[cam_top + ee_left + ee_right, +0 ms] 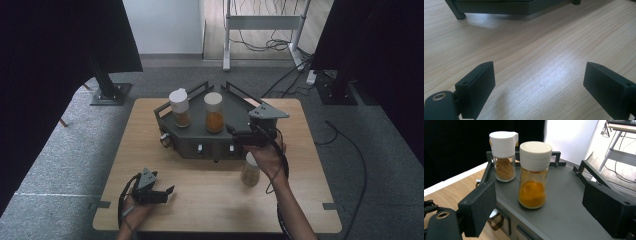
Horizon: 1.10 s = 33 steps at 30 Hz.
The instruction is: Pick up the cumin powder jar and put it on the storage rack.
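Note:
A dark grey rack (197, 136) stands at the middle of the wooden table (210, 200). On its top stand a jar of orange powder (214, 113) with a round white cap and a jar of brown spice (180, 107) with a white flip cap. My right gripper (234, 135) is level at the rack's right side, pointing at the orange jar. In the right gripper view its jaws (539, 202) stand open, with the orange jar (534, 177) just ahead between their lines and untouched. The brown jar (504, 157) is behind it. My left gripper (169, 194) rests open on the table, jaws (540, 75) empty.
A third jar (250, 171) with pale contents stands on the table just under my right hand. The rack (574, 205) has a low rail around its back edges and small drawers in its front. Its foot and underside (499, 7) lie ahead of the left gripper.

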Available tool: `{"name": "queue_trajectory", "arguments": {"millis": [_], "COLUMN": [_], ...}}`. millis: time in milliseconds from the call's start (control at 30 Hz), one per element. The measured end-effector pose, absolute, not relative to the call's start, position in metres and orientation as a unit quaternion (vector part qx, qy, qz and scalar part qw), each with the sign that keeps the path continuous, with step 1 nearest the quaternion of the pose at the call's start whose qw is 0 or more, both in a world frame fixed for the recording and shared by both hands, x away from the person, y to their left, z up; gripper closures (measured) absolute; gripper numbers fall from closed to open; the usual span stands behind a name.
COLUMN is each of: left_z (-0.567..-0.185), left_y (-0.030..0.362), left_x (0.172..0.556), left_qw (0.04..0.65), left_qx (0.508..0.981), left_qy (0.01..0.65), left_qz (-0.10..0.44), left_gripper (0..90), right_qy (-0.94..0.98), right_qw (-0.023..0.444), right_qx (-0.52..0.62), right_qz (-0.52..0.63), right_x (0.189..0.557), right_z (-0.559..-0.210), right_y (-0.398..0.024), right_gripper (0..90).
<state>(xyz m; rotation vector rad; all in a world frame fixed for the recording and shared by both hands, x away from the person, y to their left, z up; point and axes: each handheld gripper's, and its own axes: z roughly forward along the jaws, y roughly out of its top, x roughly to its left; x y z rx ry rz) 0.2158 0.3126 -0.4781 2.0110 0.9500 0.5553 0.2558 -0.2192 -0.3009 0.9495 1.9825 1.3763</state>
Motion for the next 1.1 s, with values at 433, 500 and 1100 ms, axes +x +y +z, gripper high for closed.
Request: {"name": "queue_trajectory", "arguments": {"millis": [433, 500, 1100], "left_z": [-0.477, -0.478, -0.478], "left_y": [0.31, 0.31, 0.308], "left_x": [0.217, 0.217, 0.216], "left_qw": [0.409, 0.41, 0.408], "left_qx": [0.803, 0.802, 0.802], "left_qy": [0.374, 0.373, 0.374], "left_qz": [0.221, 0.222, 0.225], "left_gripper": [10.2, 10.2, 10.1], "right_qy": [0.737, 0.738, 0.732], "right_qw": [0.269, 0.268, 0.276], "right_qx": [0.36, 0.362, 0.379], "right_qz": [0.505, 0.503, 0.494], "right_x": [0.233, 0.229, 0.196], "right_z": [-0.313, -0.316, -0.339], "right_y": [-0.24, -0.244, -0.271], "right_gripper": [11.7, 11.7, 11.8]}}
